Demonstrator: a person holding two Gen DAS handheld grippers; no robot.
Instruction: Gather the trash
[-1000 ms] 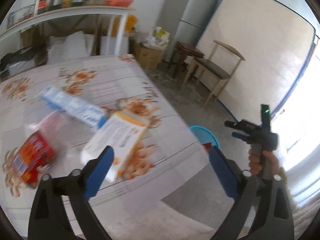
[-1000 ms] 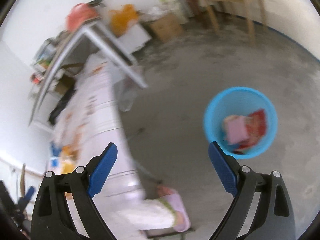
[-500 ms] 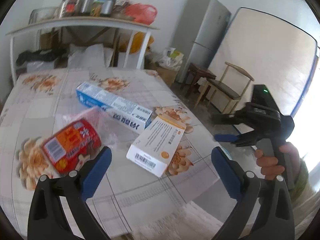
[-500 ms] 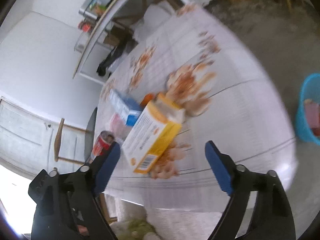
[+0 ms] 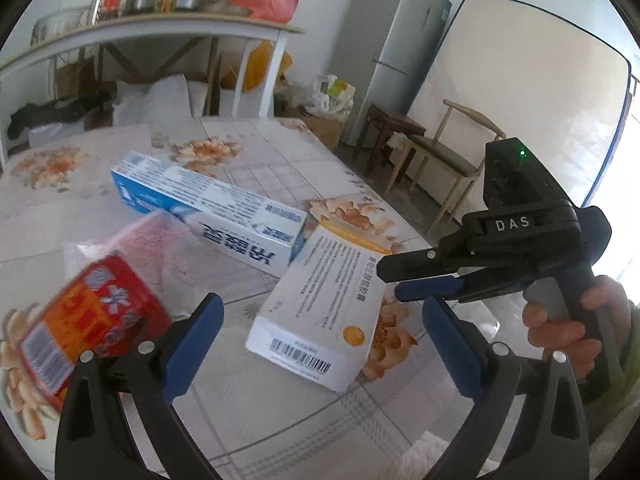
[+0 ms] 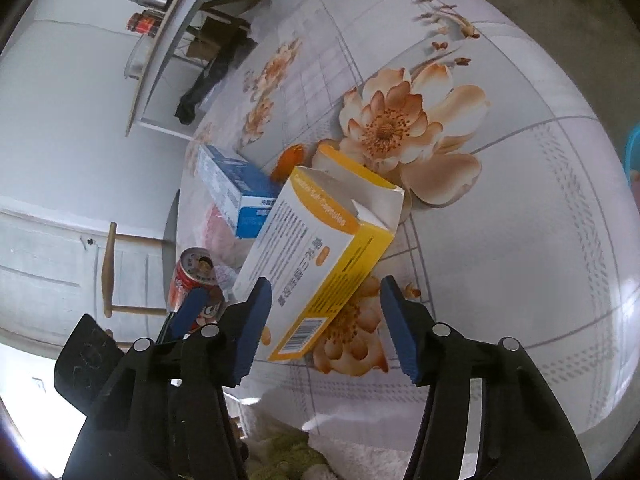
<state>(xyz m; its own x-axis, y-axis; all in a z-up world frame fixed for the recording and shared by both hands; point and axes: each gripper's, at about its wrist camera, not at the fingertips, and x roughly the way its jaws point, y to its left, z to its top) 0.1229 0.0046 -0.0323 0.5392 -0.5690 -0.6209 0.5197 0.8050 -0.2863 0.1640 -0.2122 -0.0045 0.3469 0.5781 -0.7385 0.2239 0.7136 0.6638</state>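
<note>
A white and yellow box [image 5: 320, 312] [image 6: 316, 256] lies on the floral table, its far end torn open. A blue and white toothpaste box [image 5: 208, 208] [image 6: 236, 192] lies behind it. A red can [image 5: 88, 320] [image 6: 192, 280] lies at the left beside a clear pink bag [image 5: 160, 248]. My left gripper [image 5: 320, 348] is open, just short of the yellow box's near end. My right gripper [image 6: 324, 328] is open with the box's near end between its pads; it also shows in the left wrist view [image 5: 424, 280] at the box's right side.
The table [image 6: 520, 208] has a white cloth with orange flowers. A blue trash bin [image 6: 634, 160] shows at the right edge. A shelf [image 5: 160, 28] with pots, a fridge [image 5: 392, 52], a chair [image 5: 452, 152] and a leaning board stand behind.
Both grippers have come closer to the yellow box. The right gripper swung from the blue bin on the floor to the table and now straddles the box's end.
</note>
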